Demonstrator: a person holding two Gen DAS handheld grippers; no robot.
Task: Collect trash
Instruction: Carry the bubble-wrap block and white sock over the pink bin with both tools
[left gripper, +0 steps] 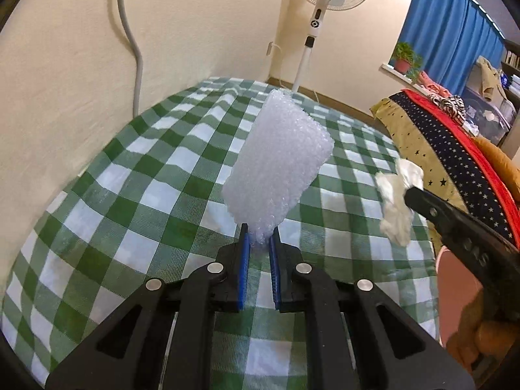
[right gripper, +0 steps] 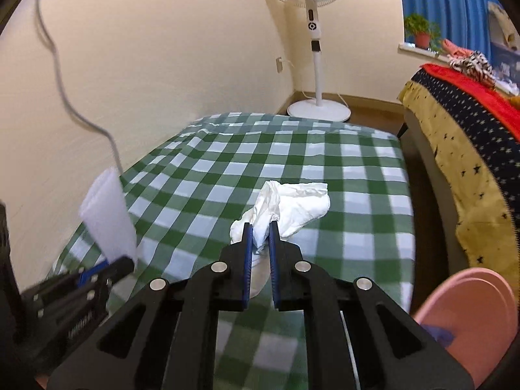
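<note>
My left gripper [left gripper: 259,234] is shut on a piece of white bubble wrap [left gripper: 276,159] and holds it upright above the green checked tablecloth [left gripper: 130,195]. My right gripper [right gripper: 260,231] is shut on a crumpled white tissue [right gripper: 292,204] and holds it above the same cloth [right gripper: 341,162]. In the left wrist view the right gripper [left gripper: 410,195] shows at the right edge with the tissue [left gripper: 395,201]. In the right wrist view the left gripper [right gripper: 107,268] shows at the lower left with the bubble wrap [right gripper: 107,214]. A pink bin [right gripper: 471,308] stands at the lower right.
The cream wall runs along the left with a grey cable [left gripper: 130,32]. A white standing fan [right gripper: 312,16] is in the far corner. A bed with a starred blanket [right gripper: 471,123] lies to the right. The pink bin's rim [left gripper: 443,279] shows beside the table.
</note>
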